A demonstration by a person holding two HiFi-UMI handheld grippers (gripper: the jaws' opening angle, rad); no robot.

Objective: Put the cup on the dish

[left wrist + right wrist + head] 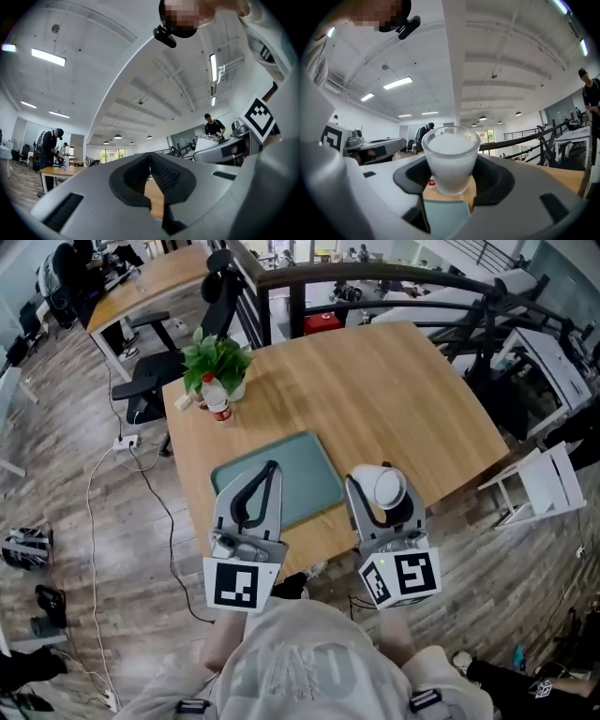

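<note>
A frosted white cup (388, 488) sits upright between the jaws of my right gripper (379, 486), which is shut on it. The cup hangs just past the right edge of the flat green dish (305, 474), near the table's front edge. In the right gripper view the cup (450, 159) fills the middle between the dark pads, with a corner of the dish (443, 218) below it. My left gripper (271, 468) hovers over the dish's left part, its tips touching and nothing between them. In the left gripper view the left gripper (150, 157) shows only bare table wood behind its pads.
A potted plant (218, 360), a small red-labelled bottle (217, 401) and a small white object (183, 401) stand at the far left of the wooden table (394, 390). Office chairs (150, 371) and a dark railing (375, 282) lie beyond it. A white frame (539, 484) stands at the right.
</note>
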